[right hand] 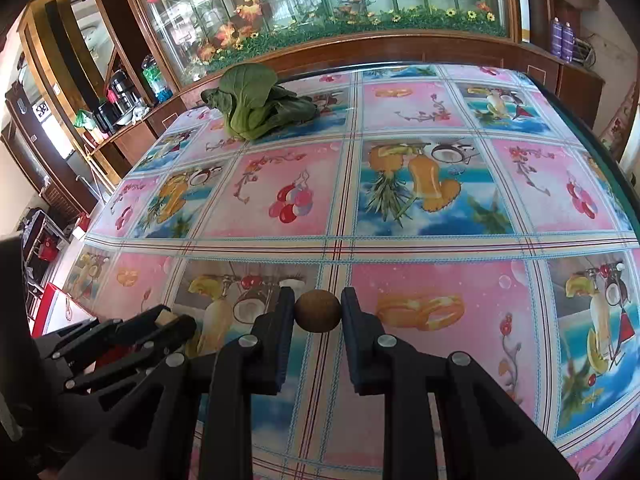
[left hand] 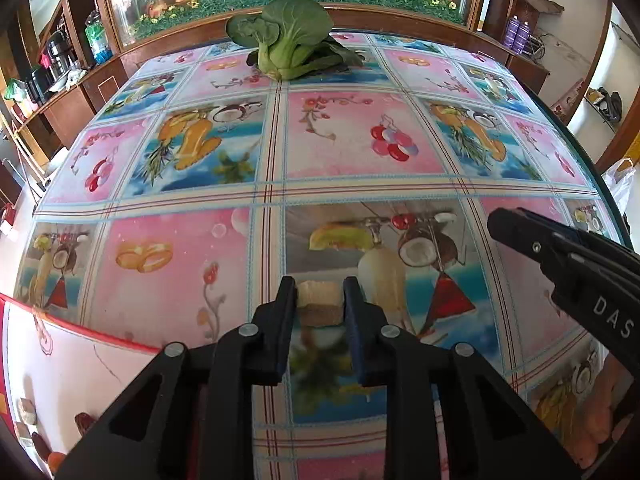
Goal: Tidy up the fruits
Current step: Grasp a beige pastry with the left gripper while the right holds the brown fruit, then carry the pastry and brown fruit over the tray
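Both grippers are mine, one in each hand, and both point down at the table. Nearest me, my left gripper (left hand: 320, 296) is closed on a small tan chunk (left hand: 320, 294), pale on top and browner below; I cannot tell what fruit it is. It sits right at the fingertips, both pads pressing its sides, just over the tablecloth (left hand: 360, 152) where a coconut and a drink are printed. From my right wrist view the same gripper (right hand: 176, 322) shows at the near left, with a pale bit of the chunk (right hand: 163, 316) peeking between its tips.

My right gripper (right hand: 318, 310) is closed on a round brown fruit (right hand: 318, 311), held at the very tips with the pads touching either side. It hangs above a stripe of the cloth, just right of the left gripper. In the left wrist view the right gripper's black finger (left hand: 520, 228) comes in from the right edge, near the chunk but apart from it.

Farther off, across the wide fruit-print cloth, a head of green bok choy (left hand: 286, 40) lies near the far edge, well apart from both grippers. Behind it stands a wooden cabinet (right hand: 360, 46) with glass and flower decoration.
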### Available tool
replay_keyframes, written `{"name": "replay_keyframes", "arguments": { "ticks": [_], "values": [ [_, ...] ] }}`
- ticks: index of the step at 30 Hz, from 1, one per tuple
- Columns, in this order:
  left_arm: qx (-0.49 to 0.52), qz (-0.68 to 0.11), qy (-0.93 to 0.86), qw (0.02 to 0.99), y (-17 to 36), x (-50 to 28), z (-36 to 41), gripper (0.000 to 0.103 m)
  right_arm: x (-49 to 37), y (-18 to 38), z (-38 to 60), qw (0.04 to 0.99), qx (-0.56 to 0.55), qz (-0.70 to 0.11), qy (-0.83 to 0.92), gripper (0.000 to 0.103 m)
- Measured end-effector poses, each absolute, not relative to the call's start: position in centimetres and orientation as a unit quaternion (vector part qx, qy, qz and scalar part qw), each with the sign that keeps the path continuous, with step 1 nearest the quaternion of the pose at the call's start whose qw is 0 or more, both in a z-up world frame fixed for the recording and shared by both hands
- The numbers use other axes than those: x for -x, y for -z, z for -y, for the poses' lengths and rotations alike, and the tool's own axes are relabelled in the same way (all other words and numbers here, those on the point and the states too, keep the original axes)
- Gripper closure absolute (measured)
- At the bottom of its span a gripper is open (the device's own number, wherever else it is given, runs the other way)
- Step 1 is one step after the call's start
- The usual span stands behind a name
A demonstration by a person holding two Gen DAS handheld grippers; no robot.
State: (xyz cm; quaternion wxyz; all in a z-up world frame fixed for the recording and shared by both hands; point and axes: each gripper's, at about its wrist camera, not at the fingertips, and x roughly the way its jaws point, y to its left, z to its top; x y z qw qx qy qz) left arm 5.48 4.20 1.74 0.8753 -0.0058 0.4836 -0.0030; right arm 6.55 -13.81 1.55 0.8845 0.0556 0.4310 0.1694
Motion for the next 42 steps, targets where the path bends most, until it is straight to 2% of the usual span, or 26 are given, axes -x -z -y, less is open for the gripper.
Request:
{"name": "replay_keyframes", "arguments": {
  "ticks": [7, 15, 19, 30, 35, 42],
  "values": [
    [-0.004, -0.454, -0.002, 0.891, -4.0, -2.3, -3.9, 0.077, -5.4, -2.8, 13.6, 0.899, -0.053, -0.396, -0.178, 0.081],
    [-0.014, -0.347, -0.014, 0.938, -10.4, 8.1, -5.1, 0.077, -0.1, -5.7, 12.5, 0.919, -0.083, -0.306, -0.233, 0.081],
    [-0.009, -0.317, -0.037, 0.948, -11.8, 12.9, -7.7, 0.077, 3.6, -5.2, 10.9, 0.906, -0.1, -0.308, -0.274, 0.081],
    [0.032, -0.32, -0.13, 0.938, -9.6, 19.7, -16.7, 0.077, 13.3, -5.3, 1.4, 0.865, -0.021, -0.319, -0.387, 0.081],
    [0.048, -0.346, -0.165, 0.922, -7.1, 21.0, -19.9, 0.077, 14.6, -5.0, -0.9, 0.855, 0.001, -0.324, -0.405, 0.081],
    [0.059, -0.354, -0.157, 0.92, -6.1, 21.8, -20.8, 0.077, 15.9, -3.6, -3.2, 0.845, 0.024, -0.337, -0.414, 0.081]
  ]
}}
